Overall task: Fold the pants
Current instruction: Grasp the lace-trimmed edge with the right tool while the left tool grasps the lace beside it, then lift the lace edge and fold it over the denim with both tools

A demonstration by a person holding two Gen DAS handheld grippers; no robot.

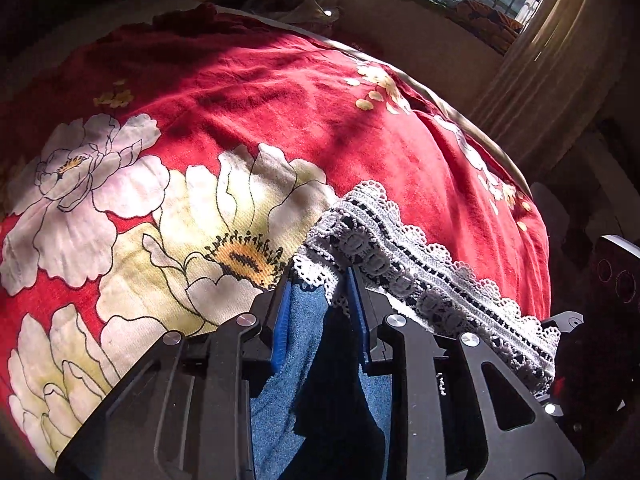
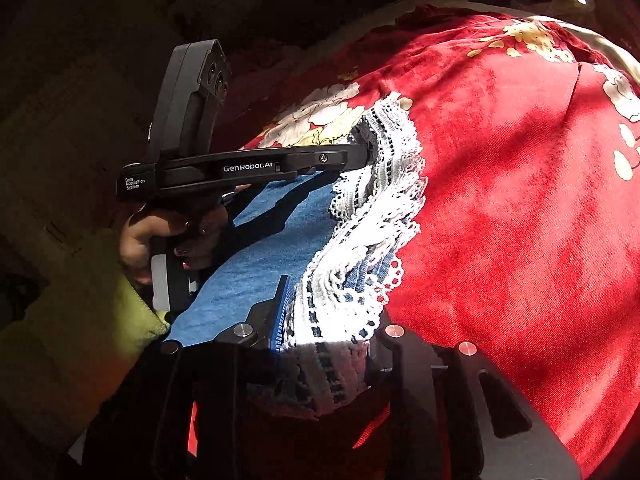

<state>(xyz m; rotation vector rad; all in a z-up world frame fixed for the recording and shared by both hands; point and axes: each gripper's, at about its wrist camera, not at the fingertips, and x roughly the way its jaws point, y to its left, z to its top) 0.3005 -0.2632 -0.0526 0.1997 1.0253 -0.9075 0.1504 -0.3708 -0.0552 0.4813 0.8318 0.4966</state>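
The pants are blue denim (image 1: pixel 296 344) with a white lace hem (image 1: pixel 416 272). They are held up over a bed covered by a red floral sheet (image 1: pixel 248 92). My left gripper (image 1: pixel 318 280) is shut on the hem, with denim hanging between its blue pads. In the right wrist view the left gripper (image 2: pixel 360 152) grips the far end of the lace hem (image 2: pixel 372 216). My right gripper (image 2: pixel 328 300) is shut on the near end of the same hem. The denim (image 2: pixel 272 240) stretches between the two grippers.
The red sheet (image 2: pixel 520 200) with white flowers covers the whole bed. A window and a beige curtain (image 1: pixel 552 68) stand beyond the bed's far right edge. A hand in a yellow-green sleeve (image 2: pixel 80 320) holds the left gripper.
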